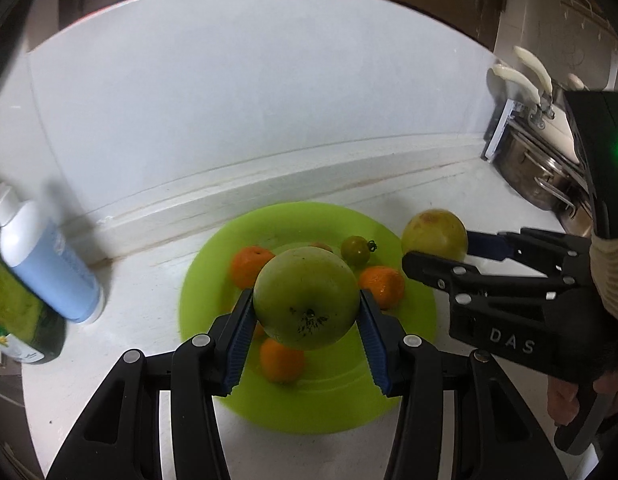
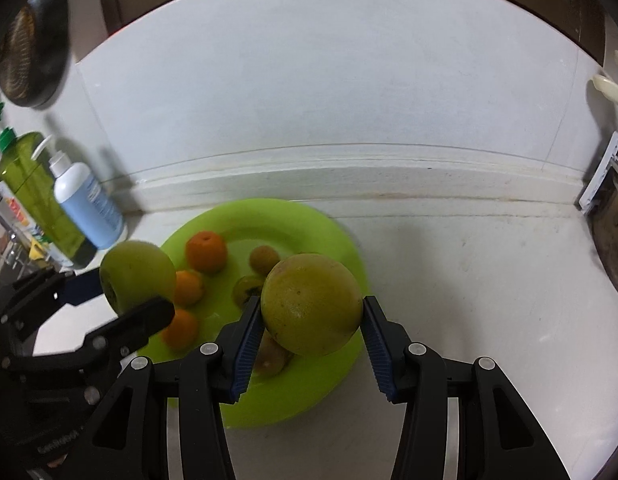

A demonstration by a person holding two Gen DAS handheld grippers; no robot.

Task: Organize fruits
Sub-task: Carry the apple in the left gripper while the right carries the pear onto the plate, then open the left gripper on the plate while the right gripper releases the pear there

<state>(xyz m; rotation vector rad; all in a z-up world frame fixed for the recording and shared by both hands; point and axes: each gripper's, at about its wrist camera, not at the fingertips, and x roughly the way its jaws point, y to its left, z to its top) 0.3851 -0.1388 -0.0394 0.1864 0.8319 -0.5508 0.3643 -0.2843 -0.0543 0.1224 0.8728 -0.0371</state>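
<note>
Left wrist view showed the left gripper (image 1: 307, 308) clamped on a round green apple (image 1: 305, 298), its blue ribbed pads pressing both sides. The apple's skin was smooth and dull green, with a dark, speckled hollow facing the camera. It hung above the near part of a flat lime-green plastic plate (image 1: 413, 312) that lay on the white counter (image 1: 149, 304), close to the counter's back edge.

Right wrist view showed the right gripper (image 2: 311, 320) holding a round yellow-green citrus fruit (image 2: 311, 304) with a faintly orange top and fine pores, above the right part of the plate. On the plate lay three small orange mandarins (image 1: 281, 360) and a few small green-brown fruits (image 1: 356, 250). A white-and-blue plastic bottle (image 1: 49, 256) stood near the counter's left back corner.
</note>
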